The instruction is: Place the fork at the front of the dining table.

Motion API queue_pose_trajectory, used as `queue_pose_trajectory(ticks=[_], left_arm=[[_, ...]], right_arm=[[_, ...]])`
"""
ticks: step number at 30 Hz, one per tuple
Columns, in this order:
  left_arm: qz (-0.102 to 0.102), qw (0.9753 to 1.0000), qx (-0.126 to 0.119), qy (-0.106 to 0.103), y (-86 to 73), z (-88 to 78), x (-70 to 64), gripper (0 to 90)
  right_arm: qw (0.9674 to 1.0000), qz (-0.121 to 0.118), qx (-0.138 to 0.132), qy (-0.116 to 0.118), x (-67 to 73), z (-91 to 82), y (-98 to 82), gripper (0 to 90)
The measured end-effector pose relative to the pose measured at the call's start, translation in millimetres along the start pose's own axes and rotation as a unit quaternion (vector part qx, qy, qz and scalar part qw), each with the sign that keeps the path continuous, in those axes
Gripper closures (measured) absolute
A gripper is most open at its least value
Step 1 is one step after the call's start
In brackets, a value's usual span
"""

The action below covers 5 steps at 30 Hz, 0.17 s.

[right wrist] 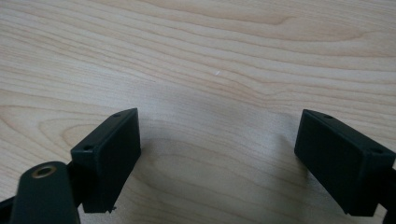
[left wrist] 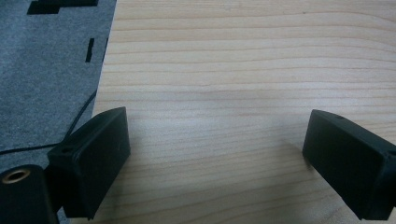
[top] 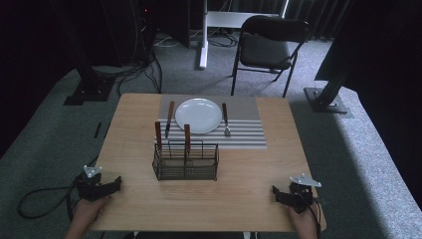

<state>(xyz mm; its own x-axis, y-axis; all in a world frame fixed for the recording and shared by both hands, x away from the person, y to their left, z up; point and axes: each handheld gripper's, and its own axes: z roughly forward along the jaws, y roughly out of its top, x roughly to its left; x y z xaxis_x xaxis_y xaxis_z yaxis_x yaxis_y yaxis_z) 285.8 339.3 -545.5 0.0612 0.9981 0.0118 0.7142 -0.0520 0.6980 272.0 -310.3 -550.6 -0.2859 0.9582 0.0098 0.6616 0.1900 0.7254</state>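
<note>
Left claw (top: 117, 183) sits at the near-left corner of the surface (top: 249, 194), held by the left hand (top: 89, 211). In the left gripper view we see the left claw (left wrist: 215, 154) spread wide with bare wood between the jaws, gripping nothing. Its cable (top: 37, 196) trails off over the grey carpet (top: 45, 144) to the left.

Mid-surface we see a black wire caddy (top: 185, 162), well apart from both claws. Two wooden-handled utensils stand upright in it: one at its left end (top: 158, 135), one nearer the middle (top: 187, 137). We can't tell what kind they are; their heads are down in the basket.

Just behind the caddy lies a striped placemat (top: 244, 132). On it, left to right: a wooden-handled knife (top: 169, 118), a white plate (top: 198, 115), a wooden-handled fork (top: 225, 119). Knife and fork lie just beside the plate, one on each side.

Right claw (top: 275, 191) sits at the near-right corner, held by the right hand (top: 304, 224). In the right gripper view we see the right claw (right wrist: 217, 154) also spread wide over bare wood, gripping nothing.

Behind the surface: a black folding chair (top: 268, 47).
</note>
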Motion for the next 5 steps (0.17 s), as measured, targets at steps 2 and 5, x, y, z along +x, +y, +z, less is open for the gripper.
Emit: queue_pose_trajectory(ticks=[2,5], left_arm=[[0.000,1.0000,0.000,0.000,0.0,0.0,0.0,7.4],[0.000,1.0000,0.000,0.000,0.1,0.0,-0.1,7.4]], right_arm=[[1.0000,0.000,0.000,0.000,0.0,0.0,0.0,13.9],[1.0000,0.000,0.000,0.000,0.0,0.0,0.1,13.9]])
